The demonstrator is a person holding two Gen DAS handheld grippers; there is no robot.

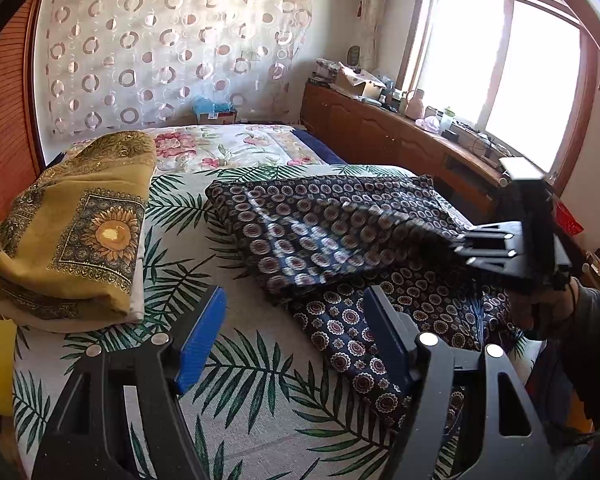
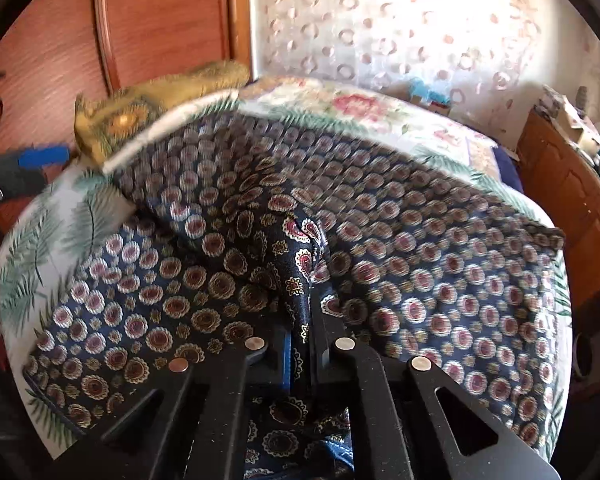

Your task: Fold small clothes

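Right wrist view: right claw pinching lifted navy cloth.

Support surface: a bed covered with a pale sheet printed in green palm fronds. Toward the headboard end, a floral quilt in pink and cream lies flat on it. On the left portion rests a folded mustard-yellow cloth with a sunflower motif, stacked over a white layer. On the right portion lies a navy garment patterned with round medallions, its lower part flat on the sheet, its upper layer raised off it.
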